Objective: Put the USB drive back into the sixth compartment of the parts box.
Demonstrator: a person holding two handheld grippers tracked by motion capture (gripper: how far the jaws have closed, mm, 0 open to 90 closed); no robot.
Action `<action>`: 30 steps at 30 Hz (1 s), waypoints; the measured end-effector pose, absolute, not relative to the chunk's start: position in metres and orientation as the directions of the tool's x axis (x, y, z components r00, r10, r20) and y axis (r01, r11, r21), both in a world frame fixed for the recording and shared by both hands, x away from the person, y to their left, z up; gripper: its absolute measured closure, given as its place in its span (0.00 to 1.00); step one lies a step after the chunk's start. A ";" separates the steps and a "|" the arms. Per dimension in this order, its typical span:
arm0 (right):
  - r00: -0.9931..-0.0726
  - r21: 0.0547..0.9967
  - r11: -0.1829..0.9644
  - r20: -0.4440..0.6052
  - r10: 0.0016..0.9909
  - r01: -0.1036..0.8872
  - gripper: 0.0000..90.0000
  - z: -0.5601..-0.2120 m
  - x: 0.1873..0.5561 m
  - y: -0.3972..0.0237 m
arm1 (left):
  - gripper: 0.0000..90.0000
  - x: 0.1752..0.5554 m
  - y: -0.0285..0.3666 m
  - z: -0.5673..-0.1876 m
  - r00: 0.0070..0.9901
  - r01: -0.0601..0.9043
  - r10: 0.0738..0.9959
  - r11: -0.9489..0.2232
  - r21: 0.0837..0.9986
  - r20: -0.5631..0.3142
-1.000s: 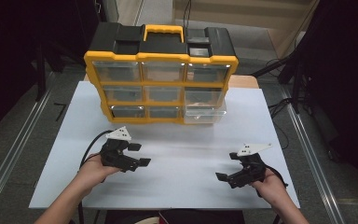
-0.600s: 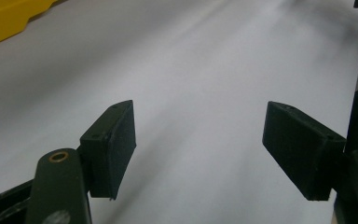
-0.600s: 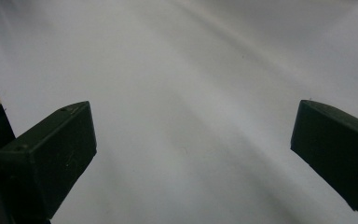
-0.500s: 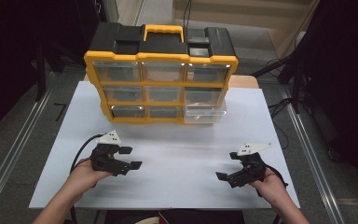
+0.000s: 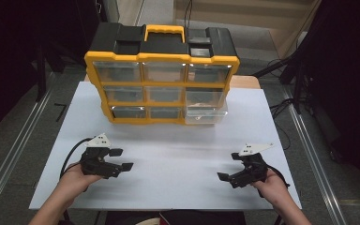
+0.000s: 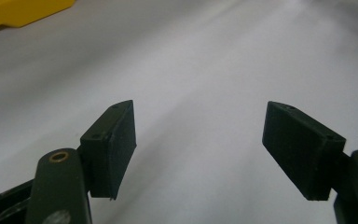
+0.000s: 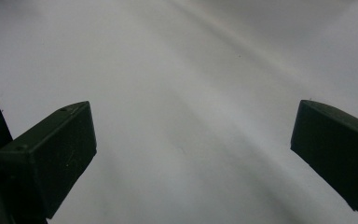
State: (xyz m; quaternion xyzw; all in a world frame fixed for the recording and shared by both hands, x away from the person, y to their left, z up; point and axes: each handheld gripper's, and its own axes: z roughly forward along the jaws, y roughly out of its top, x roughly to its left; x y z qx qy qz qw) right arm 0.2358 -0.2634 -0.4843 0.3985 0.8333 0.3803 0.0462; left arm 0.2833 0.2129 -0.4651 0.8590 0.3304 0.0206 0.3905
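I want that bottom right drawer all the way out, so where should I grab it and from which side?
Grip the front lip of the bottom right drawer from the front, the side facing you. It already juts out past the yellow organizer, so its clear front edge is exposed and it slides straight toward you.

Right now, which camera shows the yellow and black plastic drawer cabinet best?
The high view: the yellow and black plastic drawer cabinet stands whole, all drawers facing the camera. The left gripper view catches one yellow corner; the right gripper view faces bare table.
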 end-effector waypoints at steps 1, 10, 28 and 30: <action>-0.680 0.672 0.395 0.224 0.698 0.626 0.00 -0.484 0.236 -0.264 | 0.30 0.283 0.214 -0.466 0.778 0.553 0.588 -0.474 0.685 -0.221; -0.679 0.670 0.395 0.224 0.699 0.628 0.00 -0.485 0.236 -0.264 | 0.30 0.280 0.225 -0.467 0.767 0.555 0.612 -0.481 0.678 -0.194; -0.676 0.664 0.398 0.224 0.702 0.633 0.00 -0.485 0.236 -0.264 | 0.30 0.279 0.228 -0.470 0.761 0.566 0.619 -0.484 0.667 -0.195; -0.676 0.667 0.398 0.219 0.704 0.630 0.00 -0.486 0.236 -0.264 | 0.30 0.279 0.228 -0.470 0.761 0.565 0.620 -0.488 0.665 -0.191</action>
